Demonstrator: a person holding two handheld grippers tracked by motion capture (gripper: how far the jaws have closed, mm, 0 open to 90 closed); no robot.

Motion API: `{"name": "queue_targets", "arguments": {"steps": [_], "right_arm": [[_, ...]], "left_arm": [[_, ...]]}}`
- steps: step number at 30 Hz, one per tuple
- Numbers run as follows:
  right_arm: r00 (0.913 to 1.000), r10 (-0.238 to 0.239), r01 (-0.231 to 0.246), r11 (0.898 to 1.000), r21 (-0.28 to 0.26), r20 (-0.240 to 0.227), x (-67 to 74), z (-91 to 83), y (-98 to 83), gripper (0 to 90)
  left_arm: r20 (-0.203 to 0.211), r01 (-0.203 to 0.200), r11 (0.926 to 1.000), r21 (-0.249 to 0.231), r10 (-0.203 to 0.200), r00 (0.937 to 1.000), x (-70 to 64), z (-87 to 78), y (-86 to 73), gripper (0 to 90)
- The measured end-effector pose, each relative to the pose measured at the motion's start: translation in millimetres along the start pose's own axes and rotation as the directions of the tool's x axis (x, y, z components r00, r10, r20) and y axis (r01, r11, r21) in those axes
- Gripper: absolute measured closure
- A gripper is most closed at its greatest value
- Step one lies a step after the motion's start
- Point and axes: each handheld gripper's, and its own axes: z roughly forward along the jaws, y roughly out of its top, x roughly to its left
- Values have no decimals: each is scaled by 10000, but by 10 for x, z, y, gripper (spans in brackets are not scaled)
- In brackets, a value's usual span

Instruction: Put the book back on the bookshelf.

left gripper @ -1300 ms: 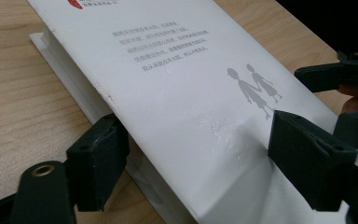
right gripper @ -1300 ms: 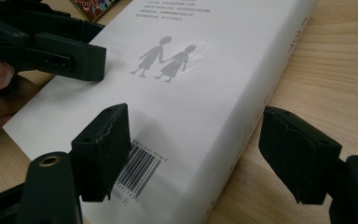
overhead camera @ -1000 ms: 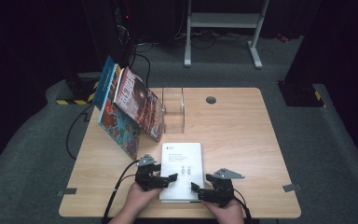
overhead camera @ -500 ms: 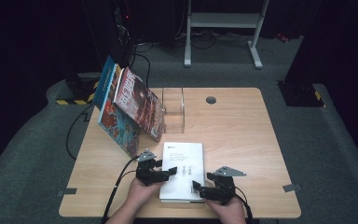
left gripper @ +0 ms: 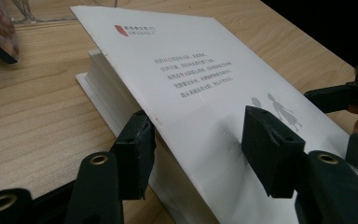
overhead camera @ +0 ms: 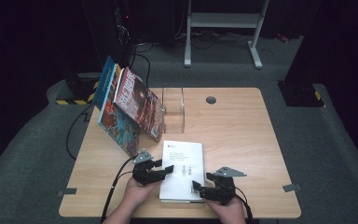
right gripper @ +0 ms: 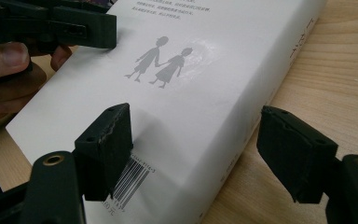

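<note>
A thick white book [overhead camera: 182, 168] lies flat near the table's front edge, back cover up, with two small grey figures and a barcode printed on it. My left gripper [overhead camera: 168, 169] is at its left side. In the left gripper view the cover [left gripper: 191, 70] is raised off the page block and runs between the jaws of the left gripper [left gripper: 200, 135]. Those jaws have just been closing and still stand apart. My right gripper [overhead camera: 196, 187] is at the near spine corner. There the right gripper [right gripper: 196, 144] has one jaw on the book [right gripper: 191, 93] by the barcode and the other clear of the spine.
Several colourful books [overhead camera: 130, 109] lean together at the table's back left, against a clear acrylic stand [overhead camera: 173, 109]. A round cable hole [overhead camera: 210, 99] sits in the wooden table [overhead camera: 242, 140] at the back. Bare wood lies to the right of the white book.
The left gripper's jaws have drawn closer together around the white book's left cover edge. Both hands and the book have stayed where they were.
</note>
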Motion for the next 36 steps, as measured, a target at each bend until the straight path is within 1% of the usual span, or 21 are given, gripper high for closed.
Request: {"name": "queue_targets", "arguments": {"steps": [2, 6, 9, 10, 12, 15, 17, 18, 22, 23, 24, 27, 29, 30, 31, 36], "right_arm": [[10000, 13, -13, 10000, -9, -14, -1, -2, -1, 271], [9999, -35, 36, 9999, -102, 138, -24, -18, 11, 289], [9998, 118, -115, 9998, -158, 180, -56, -20, 30, 292], [9998, 83, -80, 9999, -153, 173, -65, -19, 36, 292], [9997, 144, -141, 9998, -145, 194, -77, -13, 55, 294], [9997, 95, -93, 9999, -103, 208, -102, 9, 100, 294], [9997, 99, -97, 9999, -70, 222, -131, 24, 139, 292], [9997, 162, -162, 9999, -18, 171, -149, 38, 163, 291], [9999, 114, -115, 9999, 73, 74, -210, 97, 235, 283], [9997, 247, -247, 9997, 78, 33, -225, 117, 253, 278], [9996, 283, -283, 9996, 87, 3, -240, 131, 260, 273], [9976, 593, -588, 9982, 146, -368, -296, 190, 278, 238], [9955, 787, -779, 9968, 165, -538, -322, 216, 286, 219], [9946, 856, -847, 9962, 188, -589, -327, 220, 287, 213], [9940, 905, -894, 9958, 212, -616, -331, 221, 288, 207], [9925, 987, -976, 9951, 180, -717, -339, 222, 283, 204]], "left_arm": [[17, -154, 9999, -47, 154, 9999, 6, -8, 0, 458], [76, -240, 9997, -99, 240, 9997, 14, -12, -4, 464], [90, -368, 9991, -231, 371, 9993, 5, -30, -1, 478], [94, -385, 9989, -265, 388, 9992, -2, -37, 0, 481], [70, -465, 9986, -271, 467, 9989, -2, -38, -1, 483], [40, -557, 9980, -296, 558, 9984, -6, -42, 0, 484], [56, -691, 9967, -430, 694, 9976, -16, -52, 1, 486], [53, -695, 9965, -464, 698, 9975, -23, -53, 1, 488], [21, -1003, 9930, -617, 1006, 9949, -36, -70, 10, 493], [20, -991, 9930, -649, 994, 9950, -42, -71, 10, 495], [16, -1005, 9927, -665, 1009, 9949, -46, -74, 11, 497], [7, -1168, 9903, -753, 1172, 9931, -51, -79, 12, 499], [4, -1309, 9879, -835, 1314, 9913, -65, -91, 17, 505], [6, -1304, 9878, -856, 1309, 9914, -72, -94, 17, 506], [-11, -1384, 9863, -893, 1389, 9903, -74, -98, 19, 507], [-18, -1505, 9832, -1032, 1511, 9885, -93, -115, 23, 515]]}}
